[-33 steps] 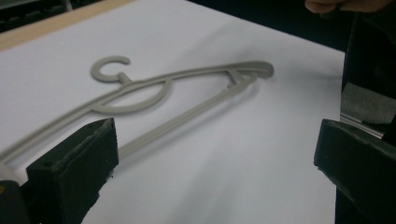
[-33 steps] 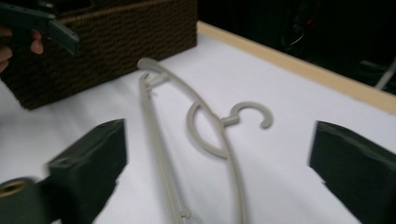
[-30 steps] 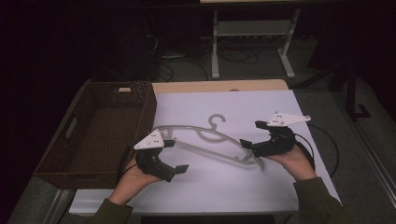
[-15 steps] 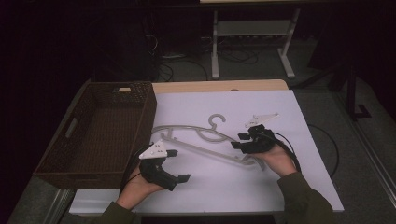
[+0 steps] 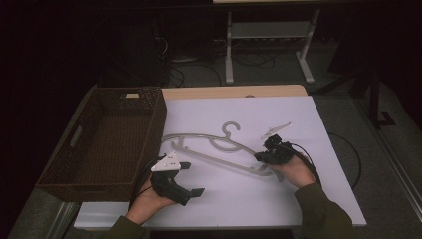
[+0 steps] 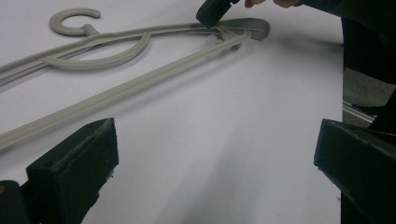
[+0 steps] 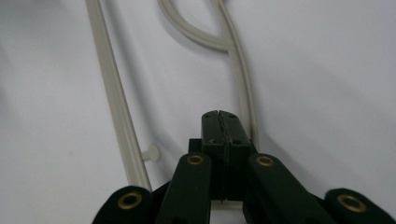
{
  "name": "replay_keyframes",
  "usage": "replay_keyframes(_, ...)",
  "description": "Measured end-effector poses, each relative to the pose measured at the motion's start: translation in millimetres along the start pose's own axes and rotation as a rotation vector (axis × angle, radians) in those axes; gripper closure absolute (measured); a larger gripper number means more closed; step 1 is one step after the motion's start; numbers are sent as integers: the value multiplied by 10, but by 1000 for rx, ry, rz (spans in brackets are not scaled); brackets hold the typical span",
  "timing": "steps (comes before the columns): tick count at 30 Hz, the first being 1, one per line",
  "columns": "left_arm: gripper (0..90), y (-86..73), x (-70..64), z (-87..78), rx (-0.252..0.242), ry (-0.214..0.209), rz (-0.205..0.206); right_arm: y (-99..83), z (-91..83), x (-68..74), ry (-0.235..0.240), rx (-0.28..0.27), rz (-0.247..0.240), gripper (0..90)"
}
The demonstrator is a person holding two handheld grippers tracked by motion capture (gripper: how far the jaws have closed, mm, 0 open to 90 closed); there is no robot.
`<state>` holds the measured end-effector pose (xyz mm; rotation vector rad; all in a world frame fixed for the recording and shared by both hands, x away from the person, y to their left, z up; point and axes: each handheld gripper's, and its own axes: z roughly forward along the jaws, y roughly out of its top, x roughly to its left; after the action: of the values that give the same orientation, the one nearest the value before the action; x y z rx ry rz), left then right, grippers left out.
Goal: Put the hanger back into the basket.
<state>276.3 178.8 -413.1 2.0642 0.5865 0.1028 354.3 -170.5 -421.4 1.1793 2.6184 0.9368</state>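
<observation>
A white table (image 5: pixel 298 119) spreads under the high view, and a brown wicker basket (image 5: pixel 107 134) sits at its 9 o'clock edge. A grey plastic hanger (image 5: pixel 219 149) lies flat near the table's centre, hook toward 12 o'clock. The left gripper (image 5: pixel 191 178) rests at about 7 o'clock from the hanger, apart from it, its jaws spread wide over bare table in the left gripper view. The right gripper (image 5: pixel 260 157) sits at the hanger's 4 o'clock end; in the right gripper view its jaws are pressed together, tips just beside the hanger's upper arm (image 7: pixel 243 74), with nothing visibly between them.
</observation>
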Motion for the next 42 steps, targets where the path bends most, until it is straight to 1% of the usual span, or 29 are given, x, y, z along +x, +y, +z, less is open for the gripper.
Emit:
replay_keyframes(1,0,0,0,0,0,0,0,-10,4,-2,0,11,6,896)
replay_keyframes(3,0,2,3,1,-2,-2,-3,-18,12,-5,-2,15,7,896)
replay_keyframes(5,0,1,2,6,-1,-3,-2,-29,27,-4,-5,35,4,896)
replay_keyframes(6,0,-2,2,7,1,-4,-1,-31,32,-7,-8,46,-7,897)
replay_keyframes(7,0,-4,5,5,5,-4,0,-31,41,2,-12,53,-4,896)
replay_keyframes(11,0,-3,7,-2,-4,-9,-4,-41,76,13,-48,91,-23,898)
replay_keyframes(12,0,-2,7,-3,-4,-9,-5,-45,80,7,-54,92,-24,898)
replay_keyframes(13,0,-1,8,-2,-4,-8,-4,-44,76,1,-46,91,-14,898)
replay_keyframes(15,0,-1,9,0,-4,-10,-5,-53,69,-18,-60,92,-21,898)
replay_keyframes(18,0,-1,7,5,2,-10,-4,-79,42,-64,-81,96,-18,898)
replay_keyframes(19,0,-1,7,5,2,-10,-4,-79,42,-64,-81,96,-18,898)
replay_keyframes(20,0,0,6,4,0,-10,-4,-101,14,-116,-107,104,-11,898)
replay_keyframes(21,0,-1,6,3,-1,-11,-5,-116,0,-154,-119,101,-11,898)
replay_keyframes(23,0,-1,7,1,-1,-10,-3,-149,-36,-226,-129,97,30,898)
replay_keyframes(25,0,-1,8,1,0,-11,-3,-190,-77,-314,-149,89,48,898)
replay_keyframes(26,0,-1,7,1,-1,-11,-4,-215,-98,-352,-147,81,75,898)
replay_keyframes(27,0,0,7,0,-1,-12,-4,-238,-122,-394,-152,78,91,898)
replay_keyframes(28,0,0,7,0,0,-12,-3,-259,-146,-436,-163,73,98,898)
replay_keyframes(29,0,0,7,0,0,-12,-3,-259,-146,-436,-163,73,98,898)
replay_keyframes(30,0,0,7,0,0,-12,-4,-304,-200,-518,-188,66,117,898)
replay_keyframes(32,0,-1,6,2,1,-13,-6,-349,-266,-600,-205,57,139,898)
replay_keyframes(33,0,-1,6,2,1,-13,-6,-349,-266,-600,-205,57,139,898)
replay_keyframes(34,0,-1,5,4,6,-14,-4,-391,-320,-674,-221,47,144,898)
replay_keyframes(35,0,-1,5,4,6,-14,-4,-403,-341,-694,-220,42,161,898)
replay_keyframes(36,0,-1,2,10,3,-14,-9,-412,-356,-706,-215,34,169,898)
replay_keyframes(37,0,0,2,11,4,-14,-9,-408,-369,-707,-219,25,169,898)
replay_keyframes(38,0,0,2,13,3,-13,-8,-395,-380,-698,-212,11,164,897)
replay_keyframes(40,0,-1,3,17,5,-13,-9,-325,-387,-633,-178,-24,158,898)
replay_keyframes(42,0,-1,4,22,10,-12,-5,-208,-340,-542,-145,-44,132,898)
